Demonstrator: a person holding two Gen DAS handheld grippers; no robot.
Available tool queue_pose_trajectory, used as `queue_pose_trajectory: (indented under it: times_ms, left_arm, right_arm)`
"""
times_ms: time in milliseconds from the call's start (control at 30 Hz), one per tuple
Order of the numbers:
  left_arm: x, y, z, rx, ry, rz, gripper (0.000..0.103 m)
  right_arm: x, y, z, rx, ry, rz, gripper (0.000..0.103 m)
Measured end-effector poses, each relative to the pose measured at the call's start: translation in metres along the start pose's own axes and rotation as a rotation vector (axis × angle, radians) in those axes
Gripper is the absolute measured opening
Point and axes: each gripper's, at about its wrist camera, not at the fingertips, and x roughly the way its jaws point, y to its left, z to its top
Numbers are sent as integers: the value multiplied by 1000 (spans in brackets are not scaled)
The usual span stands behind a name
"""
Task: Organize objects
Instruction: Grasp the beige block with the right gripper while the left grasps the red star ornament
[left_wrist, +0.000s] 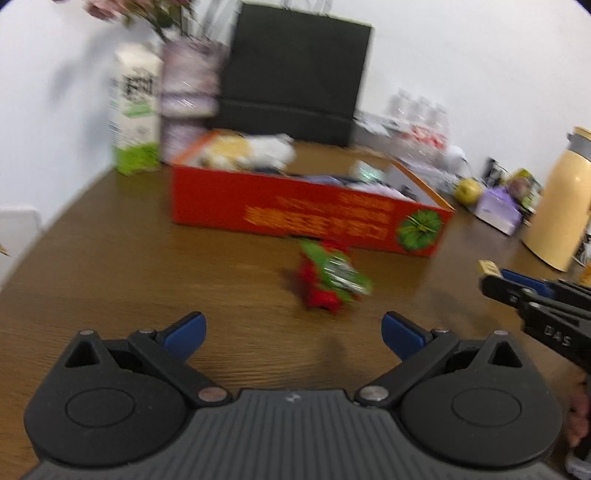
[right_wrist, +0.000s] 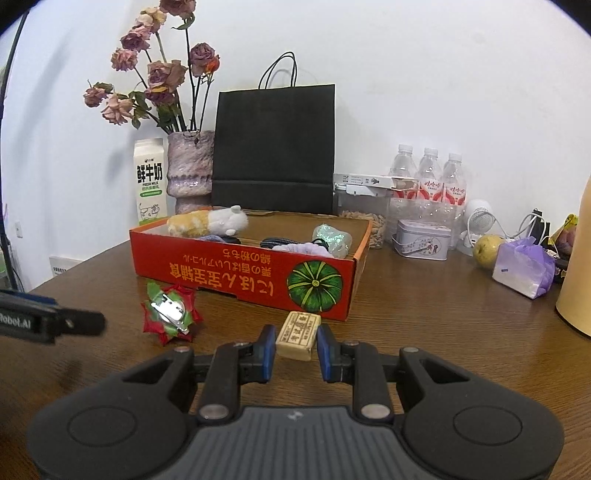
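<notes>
While its blue pads press on either side of a small beige block (right_wrist: 297, 340), the right hand-held gripper (right_wrist: 297, 347) holds that block just above the wooden counter (right_wrist: 424, 310), close in front of a shallow red cardboard box (right_wrist: 236, 273) printed with a green pumpkin. The left hand-held gripper (left_wrist: 293, 334) hangs over the counter with its jaws spread wide and nothing between them; its view is blurred. Ahead of it, on the counter just in front of the red box, lies a red-and-green foil ornament (left_wrist: 330, 275), apart from both tools. Inside the box are a plush toy (right_wrist: 208, 220), a glittery pale-green item (right_wrist: 331, 238) and some purple cloth (right_wrist: 301, 248). Behind the box stand a milk carton (right_wrist: 149, 181), a vase of dried roses (right_wrist: 190, 166) and a black paper bag (right_wrist: 275, 147). To the right are three water bottles (right_wrist: 428, 177), a small tin (right_wrist: 423, 240), a yellow-green apple (right_wrist: 487, 250) and a purple tissue pack (right_wrist: 524, 268). The right tool's tip, with the block, shows at the edge of the left wrist view.
</notes>
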Motion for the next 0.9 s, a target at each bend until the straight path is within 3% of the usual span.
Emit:
queue_pose_trajectory:
  times_ms: [167, 367, 700, 767, 800, 833, 900]
  left_arm:
    - [29, -27, 9, 36, 39, 39, 103]
    - [56, -40, 22, 9, 48, 144, 103]
    - [83, -45, 29, -9, 73, 184, 101]
    - [81, -44, 28, -21, 63, 166, 91]
    - [80, -43, 27, -26, 58, 159, 78]
    - [79, -42, 26, -31, 53, 156, 53]
    - [74, -40, 25, -42, 36, 144, 42]
  right_arm:
    - [0, -14, 0, 9, -11, -23, 23]
    - [4, -33, 3, 38, -9, -40, 23]
    - [6, -31, 2, 28, -5, -26, 23]
    - [7, -31, 2, 24, -1, -22, 23]
    - [7, -30, 2, 22, 0, -21, 23]
    - [7, -29, 2, 20, 0, -21, 23]
    - [7, -29, 1, 21, -2, -22, 23]
